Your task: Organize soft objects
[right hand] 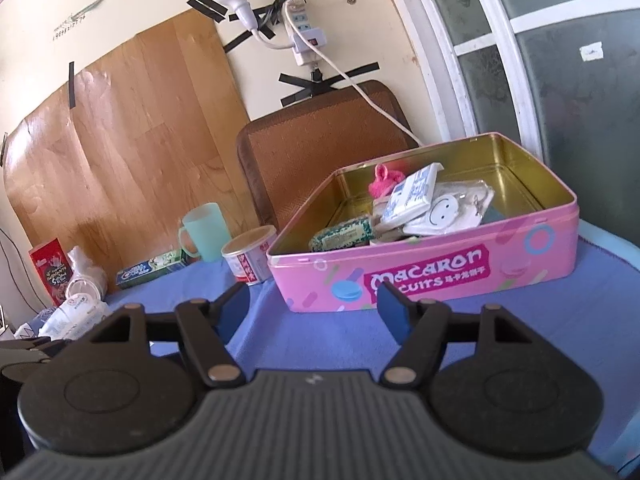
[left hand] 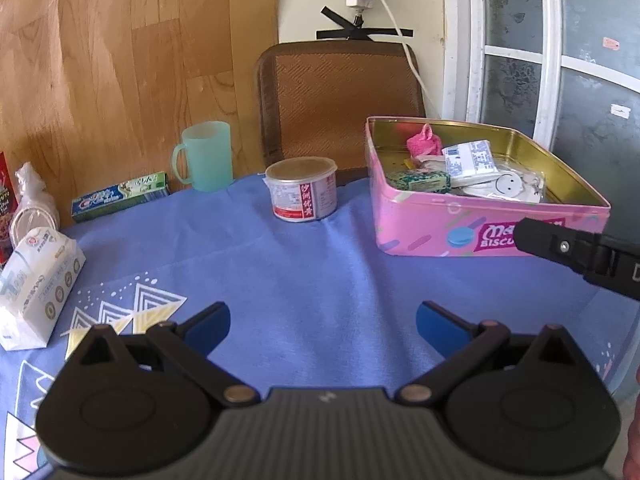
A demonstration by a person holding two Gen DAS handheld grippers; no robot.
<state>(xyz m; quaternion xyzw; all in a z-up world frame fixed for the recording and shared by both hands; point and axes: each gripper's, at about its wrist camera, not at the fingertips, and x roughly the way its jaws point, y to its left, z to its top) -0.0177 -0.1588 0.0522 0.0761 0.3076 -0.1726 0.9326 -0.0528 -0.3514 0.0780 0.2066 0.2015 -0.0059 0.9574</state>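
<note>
A pink macaron biscuit tin (left hand: 436, 220) (right hand: 440, 264) stands open on the blue tablecloth. It holds a pink knitted item (left hand: 422, 142) (right hand: 382, 182), a green patterned packet (left hand: 418, 180) (right hand: 344, 234), a white and blue tissue pack (left hand: 472, 158) (right hand: 414, 194) and a white smiley item (left hand: 508, 186) (right hand: 444, 210). A white tissue pack (left hand: 36, 280) (right hand: 76, 314) lies at the table's left. My left gripper (left hand: 322, 326) is open and empty above the cloth. My right gripper (right hand: 314, 312) is open and empty, just in front of the tin.
A small tub with a red label (left hand: 302, 190) (right hand: 250, 256), a green mug (left hand: 204, 156) (right hand: 204, 236) and a toothpaste box (left hand: 120, 196) (right hand: 152, 270) stand at the back. A red box (right hand: 50, 270) and plastic cups (left hand: 32, 208) are at the left. A brown chair (left hand: 340, 100) stands behind.
</note>
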